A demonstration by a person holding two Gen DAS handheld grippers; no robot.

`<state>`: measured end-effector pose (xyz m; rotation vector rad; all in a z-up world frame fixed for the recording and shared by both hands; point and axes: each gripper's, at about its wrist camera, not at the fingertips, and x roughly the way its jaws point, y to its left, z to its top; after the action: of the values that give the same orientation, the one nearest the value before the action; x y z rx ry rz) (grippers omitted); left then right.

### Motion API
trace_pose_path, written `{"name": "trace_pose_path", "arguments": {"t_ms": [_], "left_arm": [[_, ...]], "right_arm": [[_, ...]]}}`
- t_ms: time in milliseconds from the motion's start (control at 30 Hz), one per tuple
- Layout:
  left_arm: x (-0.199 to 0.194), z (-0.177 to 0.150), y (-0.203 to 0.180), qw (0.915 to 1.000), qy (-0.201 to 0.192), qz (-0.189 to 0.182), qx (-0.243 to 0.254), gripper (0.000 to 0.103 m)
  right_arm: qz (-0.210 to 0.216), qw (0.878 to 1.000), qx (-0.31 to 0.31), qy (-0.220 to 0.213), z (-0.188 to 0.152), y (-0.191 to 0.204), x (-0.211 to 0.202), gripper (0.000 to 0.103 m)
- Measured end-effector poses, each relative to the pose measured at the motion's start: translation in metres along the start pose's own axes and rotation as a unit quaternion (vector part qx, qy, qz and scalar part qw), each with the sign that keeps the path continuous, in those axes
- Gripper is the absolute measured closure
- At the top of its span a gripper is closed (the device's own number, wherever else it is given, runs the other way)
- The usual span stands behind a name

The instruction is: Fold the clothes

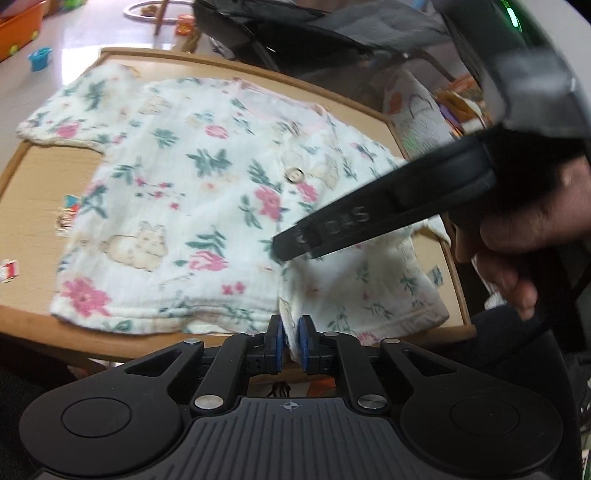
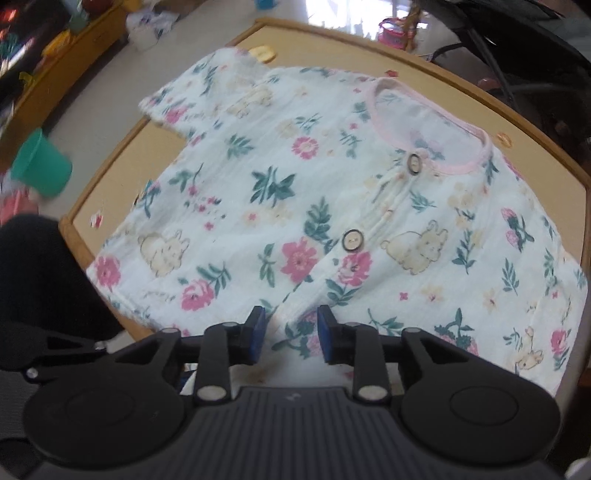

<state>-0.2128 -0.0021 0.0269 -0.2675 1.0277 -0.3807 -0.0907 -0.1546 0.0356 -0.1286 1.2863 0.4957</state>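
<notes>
A white baby shirt (image 1: pixel 207 177) with pink flowers, green leaves and rabbits lies spread on a small wooden table (image 1: pixel 40 173). The front faces up, showing a pink collar (image 2: pixel 436 122) and two buttons. My left gripper (image 1: pixel 290 338) is at the near hem, shut on a fold of the cloth between its blue pads. Seen from the left wrist, my right gripper (image 1: pixel 291 245) reaches in from the right over the lower front, held by a hand (image 1: pixel 517 240). In its own view the right gripper (image 2: pixel 290 334) stands open just above the hem by the button placket.
The table has a raised wooden rim (image 2: pixel 517 110) and small stickers on its top. A green cup (image 2: pixel 40 168) is off the table's left side. An orange bin (image 1: pixel 18 26), a blue toy (image 1: pixel 38 59) and a black chair frame (image 1: pixel 280 26) stand beyond the table.
</notes>
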Motion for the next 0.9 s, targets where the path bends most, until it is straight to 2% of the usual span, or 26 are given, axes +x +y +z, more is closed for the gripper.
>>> {"name": "trace_pose_path", "arguments": {"t_ms": [267,500,633,700,800,900], "left_arm": [[-0.018,0.009,0.004,0.9987,-0.012,0.048,-0.008,0.089],[-0.017,0.024,-0.013,0.9995,-0.021,0.013,0.020,0.089],[-0.003,0.034,-0.029,0.9991,-0.021,-0.004,0.037,0.089],[0.005,0.039,-0.036,0.9987,-0.021,-0.008,0.045,0.089],[0.021,0.043,-0.043,0.9981,-0.008,0.000,0.061,0.088],[0.034,0.044,-0.043,0.9977,-0.001,0.015,0.067,0.088]], "right_arm": [[-0.010,0.994,0.089,-0.058,-0.029,-0.043,-0.045,0.071],[-0.024,0.981,0.162,-0.106,-0.057,-0.080,-0.087,0.071],[-0.051,0.970,0.219,-0.096,-0.099,-0.103,-0.096,0.071],[-0.040,0.967,0.234,-0.087,-0.119,-0.103,-0.089,0.071],[-0.009,0.957,0.275,-0.089,-0.140,-0.102,-0.078,0.074],[0.005,0.953,0.291,-0.086,-0.141,-0.095,-0.065,0.076]]}}
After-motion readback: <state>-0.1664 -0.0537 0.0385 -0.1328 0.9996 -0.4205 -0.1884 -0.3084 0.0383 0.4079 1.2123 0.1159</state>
